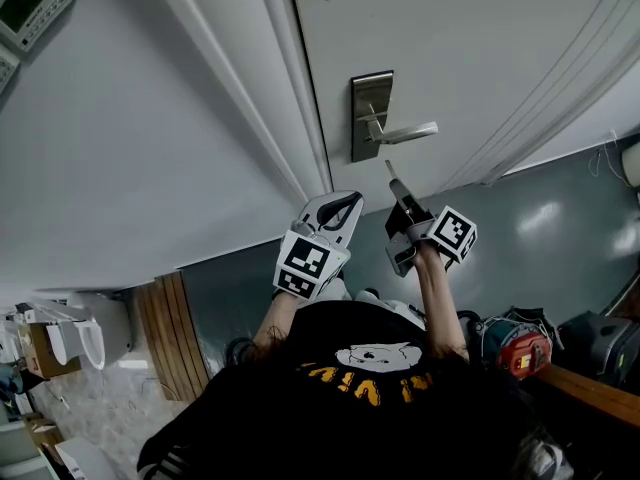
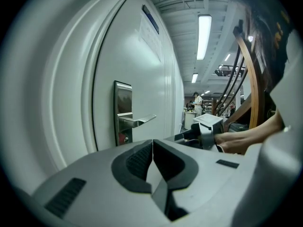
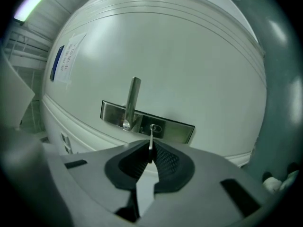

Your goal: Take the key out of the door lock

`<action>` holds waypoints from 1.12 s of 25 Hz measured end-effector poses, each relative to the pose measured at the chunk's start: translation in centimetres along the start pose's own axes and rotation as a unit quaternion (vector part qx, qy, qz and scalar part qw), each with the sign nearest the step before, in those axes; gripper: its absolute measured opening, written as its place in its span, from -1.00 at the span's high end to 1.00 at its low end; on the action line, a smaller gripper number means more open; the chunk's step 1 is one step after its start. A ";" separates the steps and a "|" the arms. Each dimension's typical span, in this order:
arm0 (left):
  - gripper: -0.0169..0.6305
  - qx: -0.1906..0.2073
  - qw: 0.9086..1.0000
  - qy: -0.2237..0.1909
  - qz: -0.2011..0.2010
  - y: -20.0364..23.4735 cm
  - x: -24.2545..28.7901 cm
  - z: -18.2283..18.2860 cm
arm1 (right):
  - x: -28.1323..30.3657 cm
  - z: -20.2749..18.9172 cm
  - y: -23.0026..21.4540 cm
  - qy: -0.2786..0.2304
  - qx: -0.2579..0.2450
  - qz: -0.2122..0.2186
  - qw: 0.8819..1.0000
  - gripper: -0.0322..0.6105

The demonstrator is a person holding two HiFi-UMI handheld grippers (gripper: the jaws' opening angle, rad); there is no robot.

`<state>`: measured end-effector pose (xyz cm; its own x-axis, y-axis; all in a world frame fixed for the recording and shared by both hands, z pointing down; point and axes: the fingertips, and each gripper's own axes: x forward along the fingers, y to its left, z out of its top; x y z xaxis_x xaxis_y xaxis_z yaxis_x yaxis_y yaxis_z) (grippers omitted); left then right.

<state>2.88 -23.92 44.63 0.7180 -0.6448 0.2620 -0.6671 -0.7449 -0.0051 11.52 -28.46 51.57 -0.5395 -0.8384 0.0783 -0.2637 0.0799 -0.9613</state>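
We judge the task nearly done: our right gripper pinches the key, seemingly just free of the door lock, while our left gripper is closed on nothing.

Head view: from above, looking steeply down the door onto the lock plate. Left gripper view: oblique along the door face, farther off. Right gripper view: square-on, close. Shared by all three: lock plate and lever handle.
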 end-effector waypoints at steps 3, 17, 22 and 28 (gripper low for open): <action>0.92 -0.002 1.000 0.002 0.004 -0.7 -0.3 0.0 | -1.0 0.0 0.5 0.003 -0.002 0.005 1.000 0.83; 0.92 -0.033 0.997 0.016 0.072 -4.2 -3.1 -2.5 | -5.6 -1.3 2.2 0.054 -0.032 0.036 0.997 0.83; 0.92 -0.038 0.995 0.028 0.089 -5.3 -4.4 -3.6 | -6.2 -2.9 1.9 0.076 -0.033 0.041 0.996 0.83; 0.92 -0.037 0.994 0.032 0.099 -5.6 -5.3 -3.8 | -6.4 -4.2 2.3 0.091 -0.033 0.053 0.994 0.83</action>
<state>2.07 -15.65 46.90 0.5587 -0.7638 0.3233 -0.8086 -0.5883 0.0075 11.03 -20.67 49.93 -0.7006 -0.7129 0.0289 -0.2465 0.2039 -0.9475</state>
